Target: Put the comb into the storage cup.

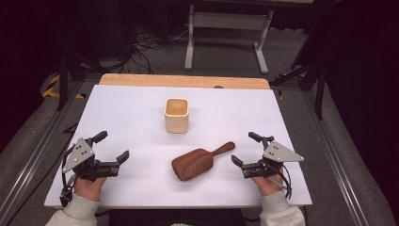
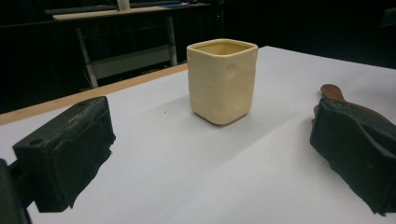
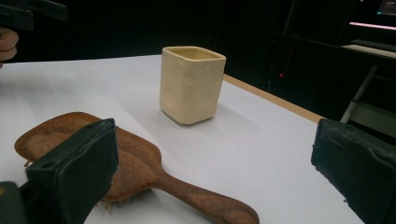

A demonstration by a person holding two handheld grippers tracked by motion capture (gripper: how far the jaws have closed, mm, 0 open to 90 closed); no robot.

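A: High view first; where does the dark brown wooden paddle hairbrush (image 1: 200, 162) lie from each gripper?

B: It lies flat on the white table top (image 1: 141, 122), toward the person's side and right of the middle; the right gripper (image 1: 245, 149) is just beside its handle end, the left gripper (image 1: 113, 147) is well apart from it, so the right hand is the nearer one by my judgement.

A: And its long axis?

B: Diagonal; the broad head points near-left, the handle runs up and away to the right, toward the right gripper; bristles face down.

A: The jaws?

B: Both pairs stand wide apart with nothing between them; the gripper views confirm it.

A: The cream square ceramic cup (image 1: 177, 114)?

B: Upright, beyond the brush, near the table's centre, apart from it.

A: What is hard to make out?

B: In the right gripper view the near jaw covers part of the brush head (image 3: 135, 163); in the left gripper view the far jaw hides nearly all of the brush, only the handle tip (image 2: 332, 91) peeps over it; the bristles barely show.
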